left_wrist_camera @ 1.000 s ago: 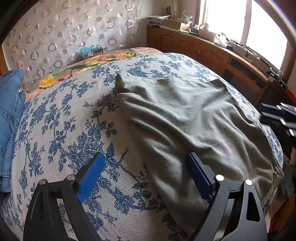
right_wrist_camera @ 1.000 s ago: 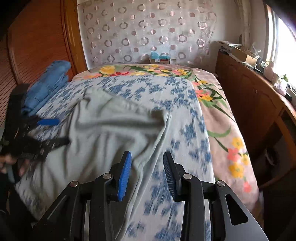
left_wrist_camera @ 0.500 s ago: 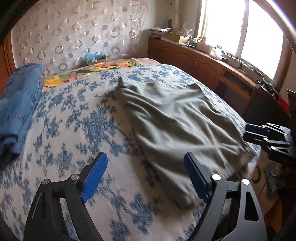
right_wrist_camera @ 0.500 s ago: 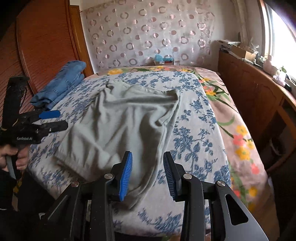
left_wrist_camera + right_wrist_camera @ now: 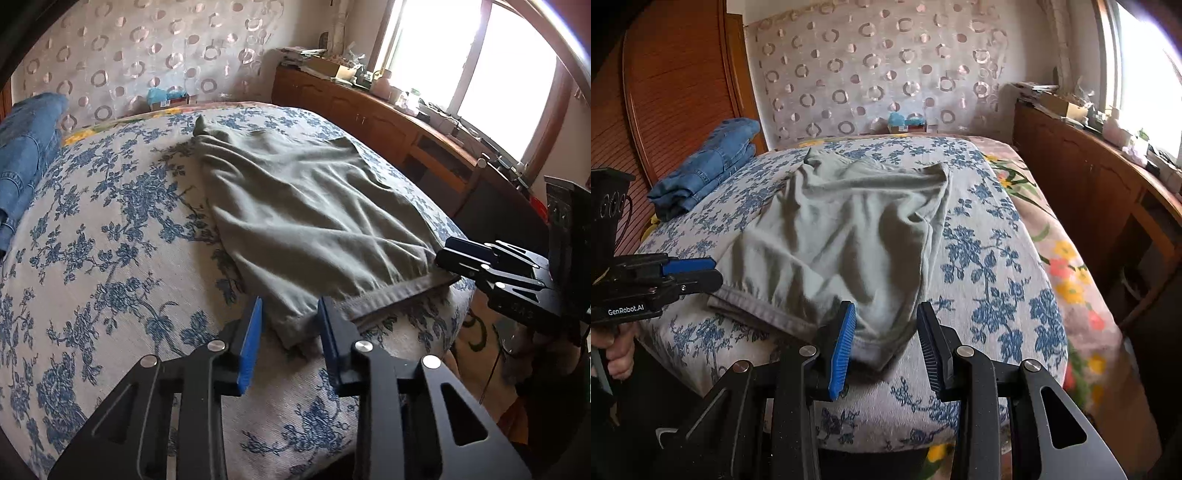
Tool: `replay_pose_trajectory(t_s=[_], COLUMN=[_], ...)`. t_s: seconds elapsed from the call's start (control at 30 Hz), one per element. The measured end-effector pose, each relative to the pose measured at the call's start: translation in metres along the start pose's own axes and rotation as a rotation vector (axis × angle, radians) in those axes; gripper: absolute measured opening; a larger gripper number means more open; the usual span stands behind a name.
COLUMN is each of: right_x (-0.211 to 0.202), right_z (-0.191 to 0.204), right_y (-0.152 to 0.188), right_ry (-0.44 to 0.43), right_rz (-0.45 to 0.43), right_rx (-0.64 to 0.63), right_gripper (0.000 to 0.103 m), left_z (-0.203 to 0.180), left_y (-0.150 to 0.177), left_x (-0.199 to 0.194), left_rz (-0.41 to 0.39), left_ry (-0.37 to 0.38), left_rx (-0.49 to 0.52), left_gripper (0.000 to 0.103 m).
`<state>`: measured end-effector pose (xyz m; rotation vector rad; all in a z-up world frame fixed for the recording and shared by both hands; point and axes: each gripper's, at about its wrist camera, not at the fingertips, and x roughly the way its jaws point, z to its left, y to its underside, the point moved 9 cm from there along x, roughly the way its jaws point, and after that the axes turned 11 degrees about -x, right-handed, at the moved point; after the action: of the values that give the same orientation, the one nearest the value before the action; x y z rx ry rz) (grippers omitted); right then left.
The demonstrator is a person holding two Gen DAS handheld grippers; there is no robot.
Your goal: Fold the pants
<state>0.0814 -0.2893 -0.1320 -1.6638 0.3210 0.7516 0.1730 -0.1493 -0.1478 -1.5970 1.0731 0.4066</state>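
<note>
Left claw [image 5: 290, 328] just closing astride pants [image 5: 306, 206], lengthwise up bed [image 5: 110, 258].

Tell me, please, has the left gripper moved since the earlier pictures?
Yes. The left gripper has come back to the grey-green pants' near waistband corner; its jaws have just been closing around it.

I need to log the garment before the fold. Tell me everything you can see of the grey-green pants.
The grey-green pants are soft, wrinkled cloth, spread flat on the blue-flowered bedspread with the stitched waistband at the near bed edge. One waistband corner lies between the fingers of the left gripper, whose jaws have just been closing; the other corner lies between the fingers of the right gripper. Whether either grips the cloth cannot be told. The far end is bunched and creased. Folded blue jeans lie apart.
</note>
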Motion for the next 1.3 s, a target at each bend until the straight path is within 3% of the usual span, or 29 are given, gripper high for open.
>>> replay_pose_trajectory(t_s=[0.2, 0.27, 0.33, 0.57, 0.83, 0.93, 1.1, 1.2, 1.3], right_x=[0.005, 0.009, 0.009, 0.009, 0.01, 0.01, 0.01, 0.01, 0.011], right_z=[0.001, 0.002, 0.001, 0.0, 0.002, 0.003, 0.002, 0.004, 0.007], right_y=[0.002, 0.005, 0.005, 0.003, 0.004, 0.005, 0.006, 0.005, 0.005], right_ry=[-0.015, -0.027, -0.033, -0.031, -0.022, -0.019, -0.023, -0.033, -0.047], right_rz=[0.016, 0.03, 0.025, 0.025, 0.029, 0.028, 0.022, 0.019, 0.018], right_rx=[0.014, 0.011, 0.014, 0.016, 0.017, 0.015, 0.006, -0.002, -0.004], right_gripper=[0.037, 0.037, 0.037, 0.037, 0.037, 0.037, 0.033, 0.025, 0.019], left_z=[0.003, -0.001, -0.006, -0.012, 0.0, 0.002, 0.006, 0.009, 0.011], left_y=[0.005, 0.007, 0.005, 0.011, 0.018, 0.015, 0.009, 0.004, 0.003], left_x=[0.003, 0.0, -0.008, -0.019, -0.008, -0.006, -0.006, -0.004, 0.003], left_rz=[0.018, 0.024, 0.009, 0.01, 0.043, 0.041, 0.035, 0.029, 0.041], left_ry=[-0.006, 0.002, -0.001, 0.002, -0.009, -0.028, -0.021, -0.036, -0.038], left_rx=[-0.017, -0.001, 0.021, 0.047, -0.002, -0.011, -0.044, -0.054, -0.062], left_gripper=[0.032, 0.014, 0.009, 0.008, 0.009, 0.019, 0.025, 0.031, 0.032])
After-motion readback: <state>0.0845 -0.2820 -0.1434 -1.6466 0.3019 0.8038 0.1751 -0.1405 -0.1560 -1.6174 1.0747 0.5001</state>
